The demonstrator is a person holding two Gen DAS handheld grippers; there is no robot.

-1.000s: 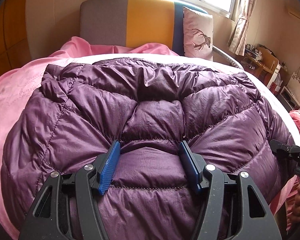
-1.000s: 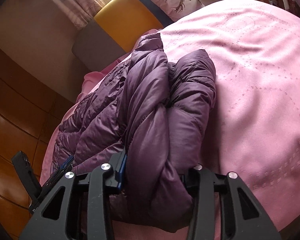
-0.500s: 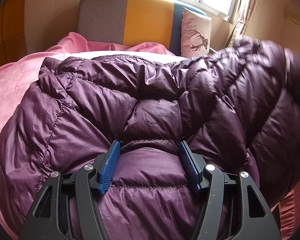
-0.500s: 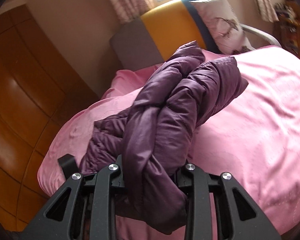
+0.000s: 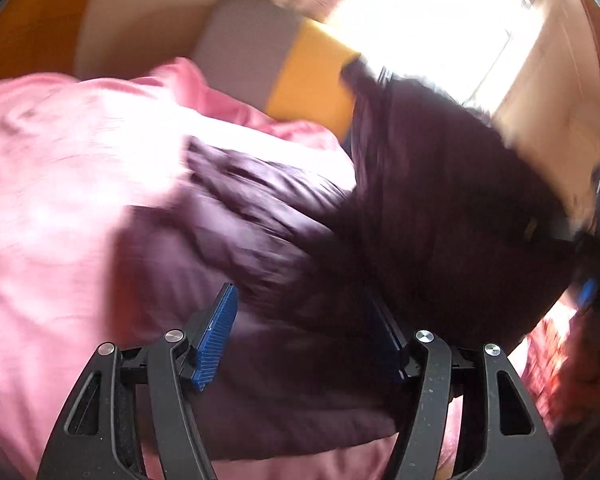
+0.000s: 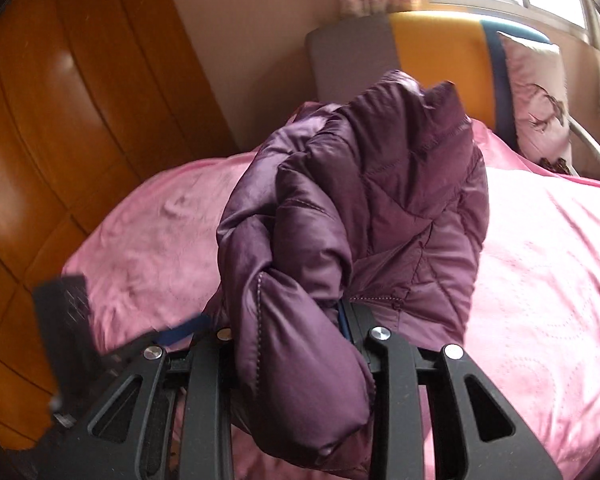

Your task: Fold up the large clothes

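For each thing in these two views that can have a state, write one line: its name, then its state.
purple down jacket: bunched, part raised off the bed, part lying on it.
right gripper: clamped on a thick fold of the jacket.
left gripper: jaws wide, jacket between them; grip unclear in the blur.
pink bedspread: spread over the bed, lightly creased.
pillow: propped upright against the headboard.

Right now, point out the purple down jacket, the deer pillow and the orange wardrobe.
purple down jacket [image 6: 380,208]: right wrist view, quilted bunched part.
deer pillow [image 6: 536,92]: right wrist view, pale front face.
orange wardrobe [image 6: 80,120]: right wrist view, glossy door panel.
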